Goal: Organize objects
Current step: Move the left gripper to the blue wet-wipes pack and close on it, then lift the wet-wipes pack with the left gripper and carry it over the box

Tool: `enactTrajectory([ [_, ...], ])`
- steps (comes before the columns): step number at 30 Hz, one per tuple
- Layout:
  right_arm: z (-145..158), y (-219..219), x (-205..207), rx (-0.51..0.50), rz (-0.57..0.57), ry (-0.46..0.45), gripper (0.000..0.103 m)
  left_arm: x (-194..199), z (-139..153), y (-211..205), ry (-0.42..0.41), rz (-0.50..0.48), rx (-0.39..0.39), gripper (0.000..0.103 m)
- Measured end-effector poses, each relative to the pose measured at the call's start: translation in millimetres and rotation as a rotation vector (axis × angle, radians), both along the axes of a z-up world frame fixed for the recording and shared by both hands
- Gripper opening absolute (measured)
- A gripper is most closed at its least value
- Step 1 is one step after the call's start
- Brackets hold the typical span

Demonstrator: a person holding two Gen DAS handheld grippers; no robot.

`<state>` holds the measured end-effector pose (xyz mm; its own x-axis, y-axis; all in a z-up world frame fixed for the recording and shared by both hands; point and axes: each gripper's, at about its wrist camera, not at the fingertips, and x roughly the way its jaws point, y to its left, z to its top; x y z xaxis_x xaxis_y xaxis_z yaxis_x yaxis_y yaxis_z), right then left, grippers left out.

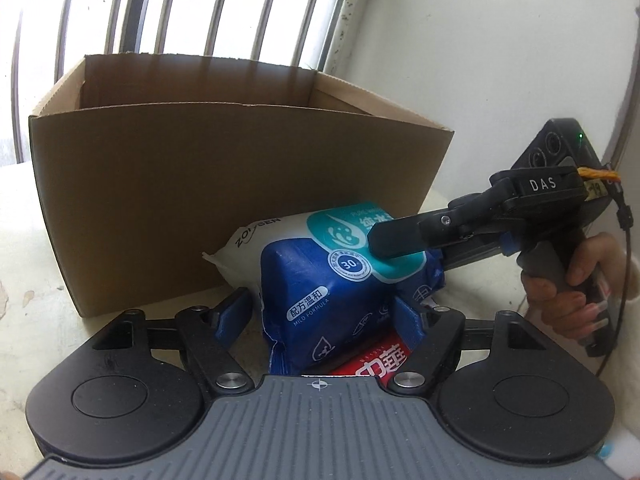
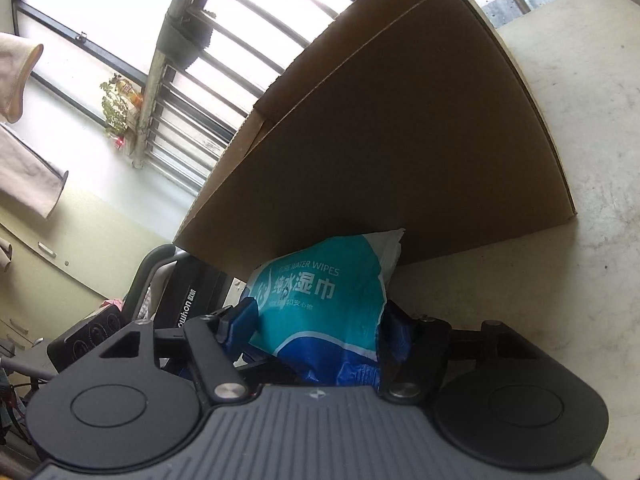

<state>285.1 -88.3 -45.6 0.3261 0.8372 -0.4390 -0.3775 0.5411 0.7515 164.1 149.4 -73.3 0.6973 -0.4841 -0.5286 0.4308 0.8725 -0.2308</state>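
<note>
We had two tools and a pack of wet wipes (image 1: 320,296) to put away. The pack was blue and teal, soft and puffy. It stood on the pale tabletop (image 1: 36,280), just in front of the big brown cardboard box (image 1: 200,200) and leaning close to its front wall. A red box (image 1: 372,364) lay under the near end of the pack. The cardboard box was open at the top, and from where we looked we could not see what was inside. Our left tool (image 1: 320,312) was around the blue end of the pack. Its right finger pushed on the wrapper, but its left finger (image 1: 232,312) stood a little off it, so this tool was partly spread and not pinching yet. Our right tool (image 2: 320,324) came at the teal end of the pack. Its fingers sat close on both sides of the pack, but we could not tell if they were really pinching it. We thought the job now was to grab the pack with both tools and lift it over the wall into the box. To do it well, we needed to squeeze both tools evenly. We needed to lift both ends together so the soft pack would not sag or slip. We also needed to go high enough to clear the box edge.
</note>
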Motion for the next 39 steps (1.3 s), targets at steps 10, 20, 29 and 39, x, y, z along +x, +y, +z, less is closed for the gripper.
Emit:
enactTrajectory([
  [10, 14, 7, -19, -0.063, -0.01, -0.118, 0.067, -14, 1, -3, -0.058, -0.005, 0.053, 0.071],
  [20, 37, -2, -46, -0.069, -0.017, -0.203, 0.067, -31, 20, -11, -0.116, -0.019, 0.075, 0.07],
  [29, 47, -13, -64, -0.05, -0.029, -0.233, 0.067, -41, 30, -26, -0.157, -0.034, 0.096, 0.07],
  [39, 73, -19, -83, -0.034, -0.039, -0.308, 0.067, -59, 54, -34, -0.225, -0.037, 0.096, 0.07],
])
